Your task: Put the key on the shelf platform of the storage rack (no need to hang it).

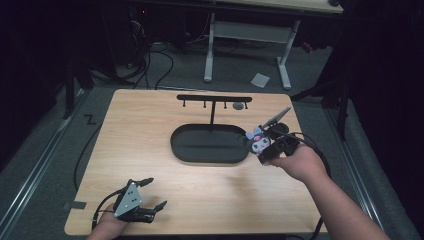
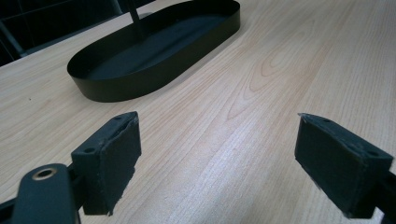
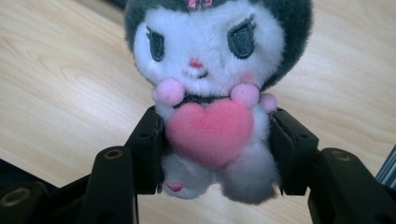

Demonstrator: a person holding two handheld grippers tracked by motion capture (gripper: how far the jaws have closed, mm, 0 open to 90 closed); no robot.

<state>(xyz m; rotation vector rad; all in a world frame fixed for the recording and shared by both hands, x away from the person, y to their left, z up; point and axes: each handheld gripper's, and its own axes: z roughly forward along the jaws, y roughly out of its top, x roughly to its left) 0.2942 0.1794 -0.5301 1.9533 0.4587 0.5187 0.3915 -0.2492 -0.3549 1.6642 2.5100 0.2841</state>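
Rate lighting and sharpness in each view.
High view: wooden table lit, surroundings nearly black. Left gripper view: sharp wood grain, black oval tray slightly soft. Right gripper view: plush toy evenly lit, a little soft.

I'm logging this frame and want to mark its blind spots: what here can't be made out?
- High view: the small grey thing under the stand's crossbar is too small to identify.
- Right gripper view: the plush toy's head top is cut off by the upper edge, and its flanks are hidden behind the right gripper jaws.
- Left gripper view: the black tray's post is cut by the top edge; the left gripper body lies below the frame.
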